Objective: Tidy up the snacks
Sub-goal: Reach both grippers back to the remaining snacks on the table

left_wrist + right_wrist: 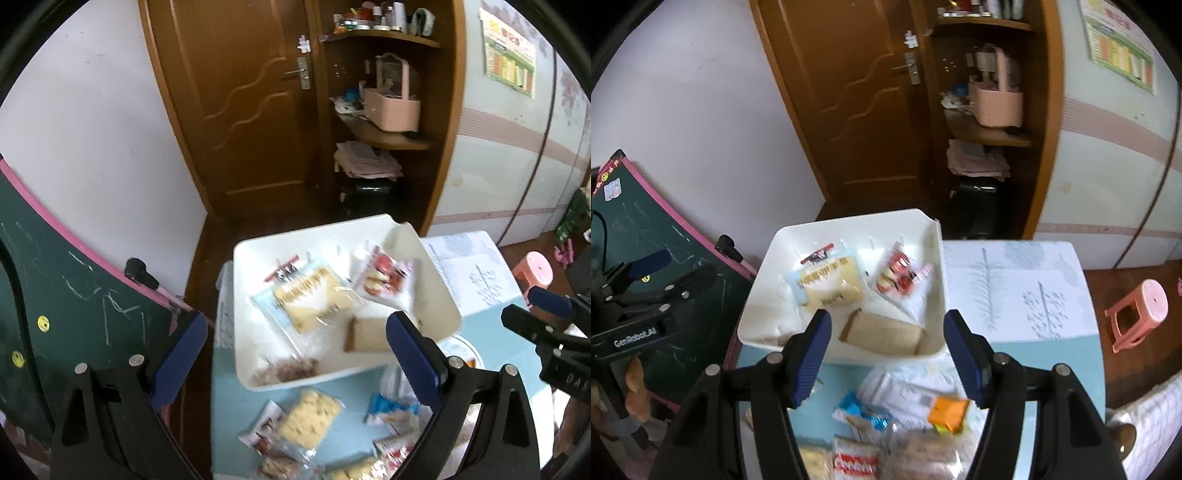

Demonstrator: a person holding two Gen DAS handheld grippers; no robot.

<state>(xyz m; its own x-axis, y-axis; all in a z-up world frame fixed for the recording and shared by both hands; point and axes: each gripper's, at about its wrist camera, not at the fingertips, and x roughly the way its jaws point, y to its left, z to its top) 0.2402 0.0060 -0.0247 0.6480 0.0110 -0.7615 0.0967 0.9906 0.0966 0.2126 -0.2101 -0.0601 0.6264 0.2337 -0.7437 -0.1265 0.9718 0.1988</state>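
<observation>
While both sets of fingers hang apart and empty, the loose snack packets [905, 424] just below them on the surface look light, crinkly, slippery, best pinched by a sealed edge.

Snacks, part binned, part loose

White bin [439, 291] open, on the pale blue table; inside it a yellow cracker pack [310, 295] lying flat toward the far wall, a red-and-white packet [384, 275] tilted in the far right corner, a brown flat bar [369, 334] at the near side; outside, just before the bin's near wall, loose wrapped snacks [310, 417] in a scattered heap, blurred.
</observation>
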